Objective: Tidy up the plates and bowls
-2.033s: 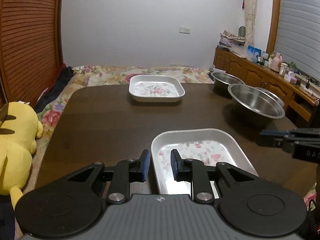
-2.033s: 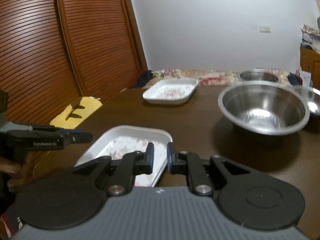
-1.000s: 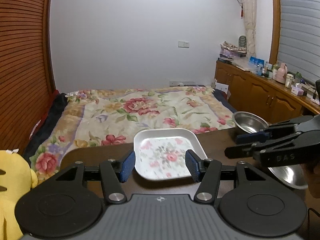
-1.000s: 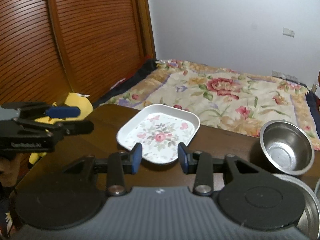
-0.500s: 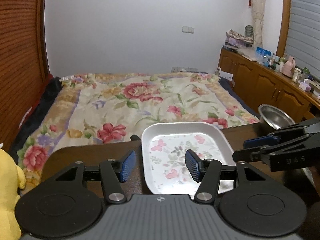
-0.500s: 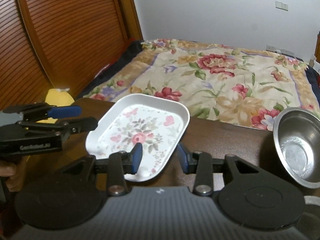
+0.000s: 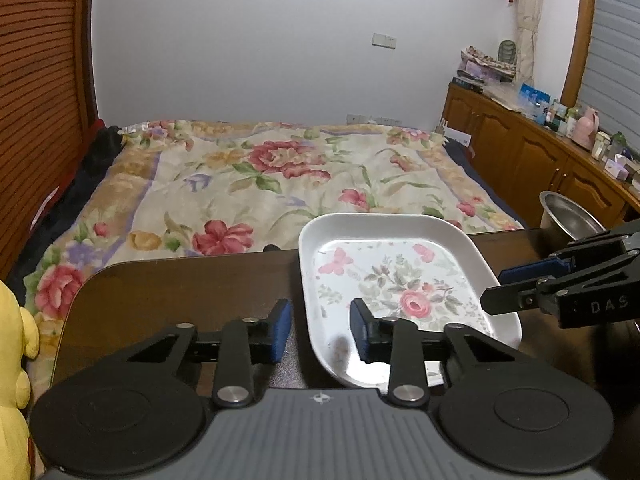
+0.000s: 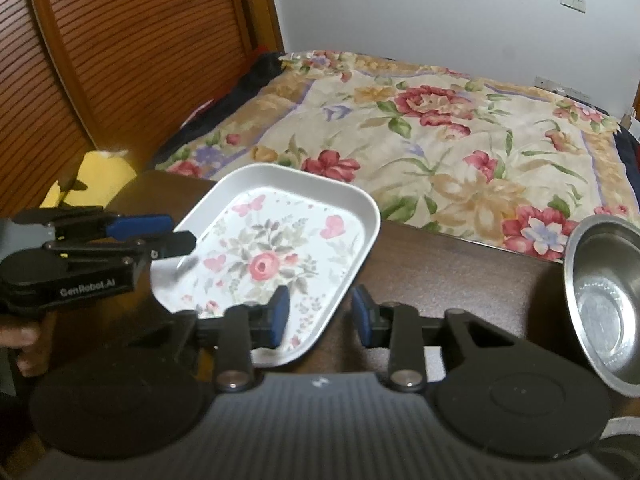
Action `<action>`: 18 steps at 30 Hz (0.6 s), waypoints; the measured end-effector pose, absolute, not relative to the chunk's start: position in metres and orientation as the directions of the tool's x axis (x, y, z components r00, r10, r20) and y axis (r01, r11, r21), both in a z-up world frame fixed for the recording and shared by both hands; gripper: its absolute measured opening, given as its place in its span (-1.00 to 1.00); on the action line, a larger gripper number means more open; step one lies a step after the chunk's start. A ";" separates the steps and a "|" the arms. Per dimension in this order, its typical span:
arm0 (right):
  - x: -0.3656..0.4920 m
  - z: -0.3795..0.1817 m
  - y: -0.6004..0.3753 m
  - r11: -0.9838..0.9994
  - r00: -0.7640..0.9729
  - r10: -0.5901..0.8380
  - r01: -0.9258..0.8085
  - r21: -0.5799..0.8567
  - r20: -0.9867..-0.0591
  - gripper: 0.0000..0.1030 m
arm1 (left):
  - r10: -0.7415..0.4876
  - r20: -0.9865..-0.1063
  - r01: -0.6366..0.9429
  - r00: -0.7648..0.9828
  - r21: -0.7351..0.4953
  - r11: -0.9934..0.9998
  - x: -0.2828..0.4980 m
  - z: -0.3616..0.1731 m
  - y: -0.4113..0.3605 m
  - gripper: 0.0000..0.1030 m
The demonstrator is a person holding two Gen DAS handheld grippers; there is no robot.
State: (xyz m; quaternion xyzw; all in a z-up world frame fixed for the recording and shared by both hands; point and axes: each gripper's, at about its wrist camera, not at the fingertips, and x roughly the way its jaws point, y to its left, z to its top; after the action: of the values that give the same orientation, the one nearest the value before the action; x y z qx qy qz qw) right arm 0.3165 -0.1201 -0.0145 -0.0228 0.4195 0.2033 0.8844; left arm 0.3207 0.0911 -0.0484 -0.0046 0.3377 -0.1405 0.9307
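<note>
White, with a rose and butterflies printed inside, the rectangular plate (image 7: 400, 280) lay at the far edge of the dark wooden table (image 7: 180, 292), just before the flowered bedspread (image 7: 280, 176). Both claws gaped wide and held nothing: the left gripper (image 7: 318, 330) straddled the plate's left rim, the right gripper (image 8: 320, 316) its right rim. Beside them sat a small steel bowl (image 8: 604, 304).
</note>
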 end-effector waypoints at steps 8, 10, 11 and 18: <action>0.321 -0.017 -0.122 0.918 0.546 0.334 -0.373 0.134 -0.768 -0.49 | -0.266 -0.632 0.256 0.728 -0.109 0.960 0.322 -0.051 0.092 -0.55; 0.322 -0.018 -0.122 0.918 0.536 0.334 -0.372 0.139 -0.775 -0.54 | -0.268 -0.637 0.254 0.723 -0.115 0.960 0.324 -0.053 0.093 -0.69; 0.323 -0.019 -0.121 0.918 0.532 0.334 -0.372 0.139 -0.778 -0.60 | -0.268 -0.639 0.252 0.721 -0.119 0.960 0.325 -0.054 0.094 -0.70; 0.323 -0.022 -0.119 0.917 0.520 0.325 -0.376 0.129 -0.790 -0.72 | -0.274 -0.650 0.251 0.709 -0.130 0.959 0.325 -0.059 0.095 -0.77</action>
State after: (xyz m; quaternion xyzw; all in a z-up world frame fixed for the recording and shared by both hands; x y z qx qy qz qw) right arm 0.3232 -0.1193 -0.0217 -0.0289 0.4469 0.2012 0.8712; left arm 0.3249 0.0952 -0.0586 -0.0159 0.3541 -0.1421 0.9242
